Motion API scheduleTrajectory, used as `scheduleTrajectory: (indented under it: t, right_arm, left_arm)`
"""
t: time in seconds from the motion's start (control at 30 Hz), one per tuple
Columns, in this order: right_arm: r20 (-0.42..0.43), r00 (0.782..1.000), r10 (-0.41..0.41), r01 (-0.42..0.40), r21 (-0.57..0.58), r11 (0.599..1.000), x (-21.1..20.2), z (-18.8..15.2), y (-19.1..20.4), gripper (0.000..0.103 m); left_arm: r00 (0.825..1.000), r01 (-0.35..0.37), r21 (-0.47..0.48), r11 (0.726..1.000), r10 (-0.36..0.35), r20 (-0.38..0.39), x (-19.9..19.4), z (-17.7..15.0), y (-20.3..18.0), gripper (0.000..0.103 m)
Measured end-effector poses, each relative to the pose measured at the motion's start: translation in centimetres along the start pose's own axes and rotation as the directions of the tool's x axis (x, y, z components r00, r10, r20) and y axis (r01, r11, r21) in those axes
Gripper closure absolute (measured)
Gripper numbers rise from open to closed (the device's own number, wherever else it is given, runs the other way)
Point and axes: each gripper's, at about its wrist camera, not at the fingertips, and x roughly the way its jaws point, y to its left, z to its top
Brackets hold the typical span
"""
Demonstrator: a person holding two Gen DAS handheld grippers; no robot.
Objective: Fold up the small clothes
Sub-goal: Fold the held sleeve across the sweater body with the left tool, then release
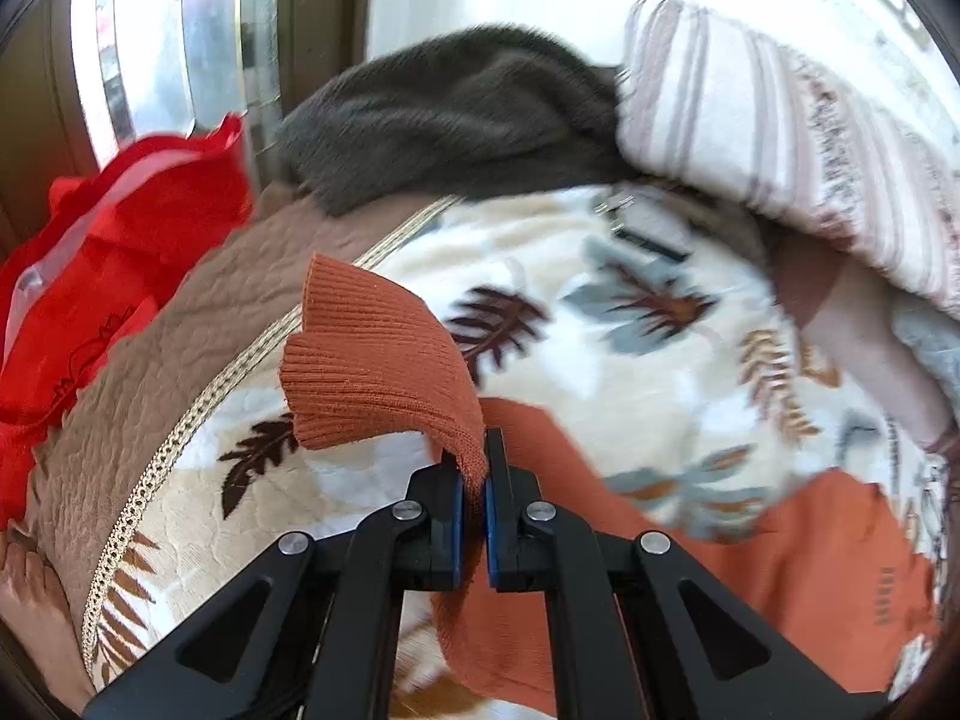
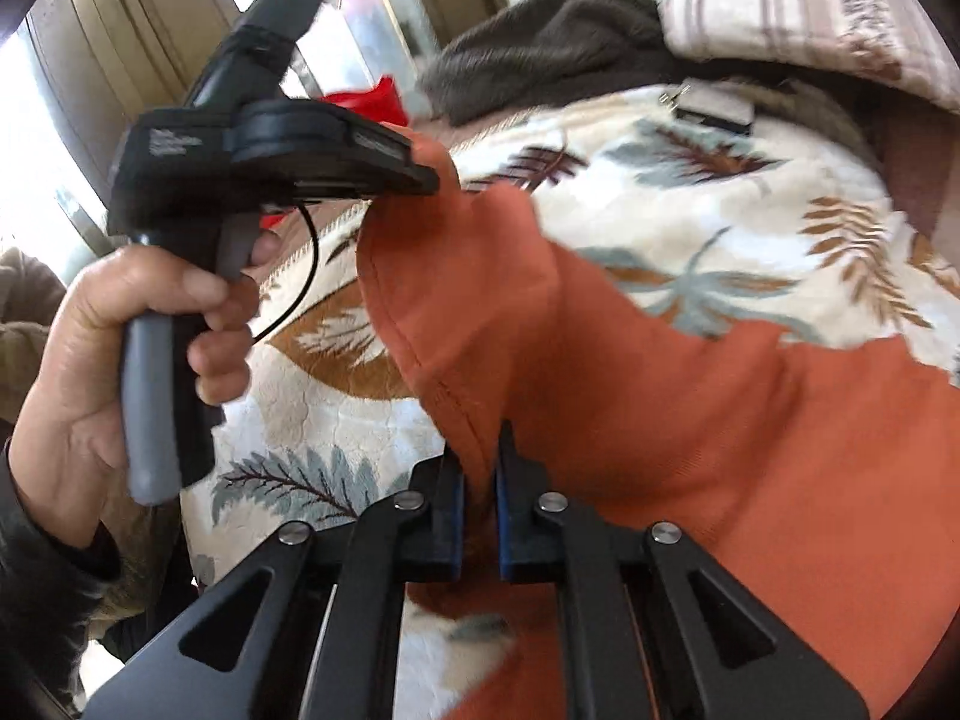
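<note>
An orange knit garment (image 1: 750, 546) lies on a cream bedspread with a leaf print (image 1: 600, 300). My left gripper (image 1: 473, 468) is shut on the garment's ribbed cuff (image 1: 372, 360), which stands up above the jaws. In the right wrist view the garment (image 2: 690, 396) spreads to the right. My right gripper (image 2: 479, 468) is shut on a seamed fold of it. The left gripper's body (image 2: 270, 150), held in a hand, lifts the sleeve end at the upper left.
A dark grey garment (image 1: 456, 114) and a striped folded blanket (image 1: 768, 120) lie at the far side of the bed. Red fabric (image 1: 108, 252) sits at the left by a brown quilted border (image 1: 180, 348). A window and curtains are behind.
</note>
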Motion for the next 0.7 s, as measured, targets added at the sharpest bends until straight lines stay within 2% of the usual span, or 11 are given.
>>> scheduleTrajectory:
  t: [0.1,0.23,0.27,0.3,0.37,0.43,0.5,0.6,0.7]
  right_arm:
    - [0.027,0.999,0.026,-0.027,0.034,0.999,-1.9,-0.7,-0.7,0.094]
    - [0.071,0.996,0.053,-0.061,0.127,0.990,-4.0,-2.7,-3.5,0.093]
    - [0.074,0.996,0.054,-0.064,0.152,0.986,-4.4,-3.1,-4.2,0.084]
    - [0.070,0.997,0.046,-0.058,0.187,0.981,-4.7,-3.7,-5.4,0.063]
    - [0.062,0.998,-0.018,0.002,0.259,0.966,-6.2,-5.1,-8.3,0.044]
    - [0.064,0.995,-0.074,0.052,0.301,0.952,-7.9,-6.2,-10.8,0.044]
    - [0.055,0.988,-0.146,0.119,0.332,0.936,-10.0,-7.4,-13.1,0.044]
    - [0.033,0.963,-0.266,0.232,0.390,0.891,-13.4,-9.7,-17.2,0.043]
    - [0.025,0.937,-0.348,0.300,0.454,0.839,-17.4,-12.8,-21.2,0.042]
  left_arm:
    - [0.998,0.042,0.082,0.996,-0.045,0.032,-2.7,0.2,-3.5,0.100]
    - [0.981,0.175,0.159,0.971,-0.186,0.056,-6.9,-0.2,-9.6,0.100]
    - [0.974,0.206,0.181,0.961,-0.219,0.054,-7.7,-0.3,-11.4,0.100]
    - [0.966,0.235,0.209,0.949,-0.251,0.053,-8.6,-0.5,-13.3,0.100]
    - [0.949,0.291,0.262,0.920,-0.313,0.045,-10.1,-1.3,-17.2,0.100]
    - [0.930,0.346,0.300,0.889,-0.368,0.017,-10.9,-2.9,-21.2,0.099]
    - [0.918,0.379,0.335,0.863,-0.396,-0.018,-11.0,-4.9,-25.0,0.099]
    - [0.898,0.432,0.360,0.827,-0.432,-0.086,-10.0,-8.9,-30.2,0.099]
    - [0.890,0.454,0.381,0.806,-0.432,-0.147,-8.0,-13.6,-34.9,0.098]
